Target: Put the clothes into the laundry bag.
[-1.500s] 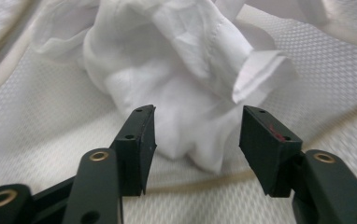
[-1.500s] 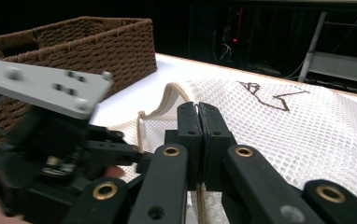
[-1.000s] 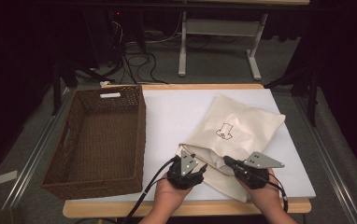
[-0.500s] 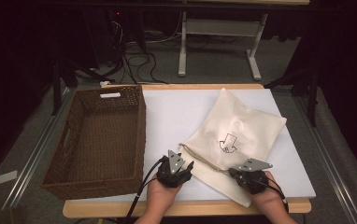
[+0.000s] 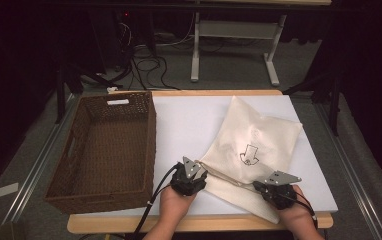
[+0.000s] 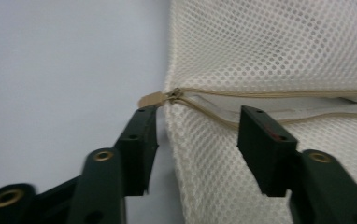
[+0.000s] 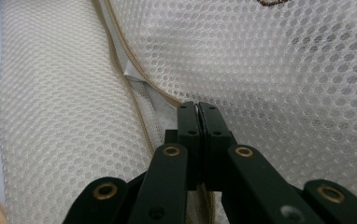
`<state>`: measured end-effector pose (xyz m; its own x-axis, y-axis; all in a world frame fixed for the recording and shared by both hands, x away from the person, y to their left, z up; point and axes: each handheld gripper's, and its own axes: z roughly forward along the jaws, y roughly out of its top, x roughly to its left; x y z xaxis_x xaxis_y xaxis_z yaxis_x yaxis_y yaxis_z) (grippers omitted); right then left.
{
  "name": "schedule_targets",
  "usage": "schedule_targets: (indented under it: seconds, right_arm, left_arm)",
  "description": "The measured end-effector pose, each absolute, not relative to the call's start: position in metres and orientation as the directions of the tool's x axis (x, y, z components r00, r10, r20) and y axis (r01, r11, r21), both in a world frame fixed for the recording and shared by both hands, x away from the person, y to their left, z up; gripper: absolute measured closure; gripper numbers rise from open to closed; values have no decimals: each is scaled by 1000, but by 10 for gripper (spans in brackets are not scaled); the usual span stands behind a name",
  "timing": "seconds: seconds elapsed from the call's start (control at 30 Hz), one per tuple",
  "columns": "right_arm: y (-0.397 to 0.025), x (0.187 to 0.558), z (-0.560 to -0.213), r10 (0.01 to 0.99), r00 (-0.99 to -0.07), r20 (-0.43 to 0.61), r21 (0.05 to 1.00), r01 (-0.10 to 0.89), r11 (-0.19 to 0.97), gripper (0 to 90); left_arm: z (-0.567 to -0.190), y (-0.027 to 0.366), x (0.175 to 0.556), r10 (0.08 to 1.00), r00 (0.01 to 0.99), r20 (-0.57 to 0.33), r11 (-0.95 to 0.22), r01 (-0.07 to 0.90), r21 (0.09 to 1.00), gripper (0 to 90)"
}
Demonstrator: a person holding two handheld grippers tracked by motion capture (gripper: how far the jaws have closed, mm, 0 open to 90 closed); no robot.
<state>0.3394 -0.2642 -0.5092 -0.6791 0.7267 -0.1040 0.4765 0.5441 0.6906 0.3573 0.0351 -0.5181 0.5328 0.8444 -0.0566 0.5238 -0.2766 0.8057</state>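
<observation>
Cream mesh zip bag (image 5: 251, 150) with a black arrow print lies flat on the white bench (image 5: 189, 125), right of an empty brown wicker basket (image 5: 106, 147) that overhangs the bench's left edge. Left tool (image 6: 195, 135): jaws apart, straddling the bag's corner just short of the tan zipper pull (image 6: 152, 99). Right tool (image 7: 198, 112): jaws pressed together against the mesh beside the open zipper; whether fabric is pinched is hard to make out.
</observation>
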Motion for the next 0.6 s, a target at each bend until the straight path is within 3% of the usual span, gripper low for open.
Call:
schedule_targets:
  seconds: [0.07,0.2,0.6]
  right_arm:
    - [-265,339,-509,726,-680,-103,691,476,545,896]
    - [-269,341,-509,737,-668,-101,695,483,533,896]
    - [-307,358,-508,783,-606,-137,697,503,511,892]
  left_arm:
    - [-521,33,359,846,530,-52,-294,546,785,597]
    - [-521,34,356,843,534,-62,-293,553,780,824]
    - [-515,6,295,710,704,-9,-440,453,775,844]
